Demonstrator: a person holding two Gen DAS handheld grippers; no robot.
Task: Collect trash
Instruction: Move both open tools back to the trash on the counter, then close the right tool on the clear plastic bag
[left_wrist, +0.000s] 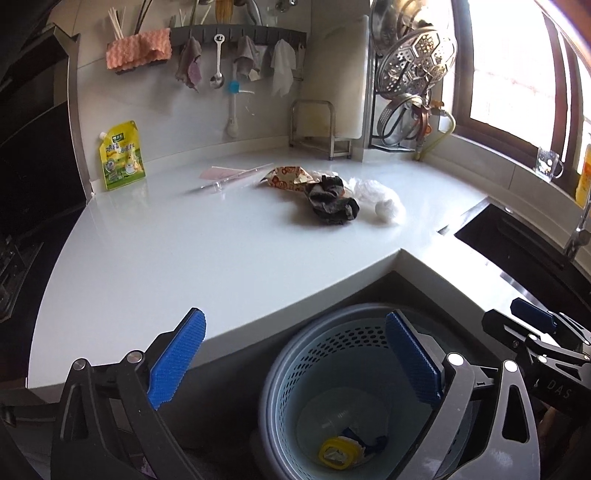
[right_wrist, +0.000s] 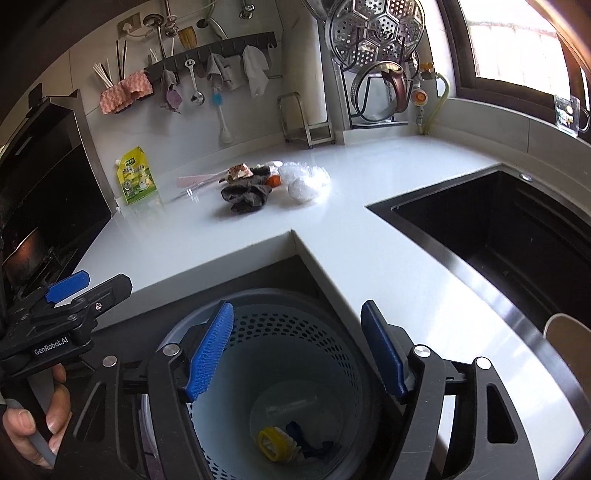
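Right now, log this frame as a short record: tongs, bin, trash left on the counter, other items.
left tongs: open, holding nothing, over the bin
right tongs: open, holding nothing, over the bin
bin: perforated basket below the counter edge; yellow-rimmed piece and blue scrap at the bottom
trash on counter: dark crumpled cloth, orange printed wrapper, white plastic bag, pink flat packet, grouped together
other: yellow-green pouch against the wall; dark sink
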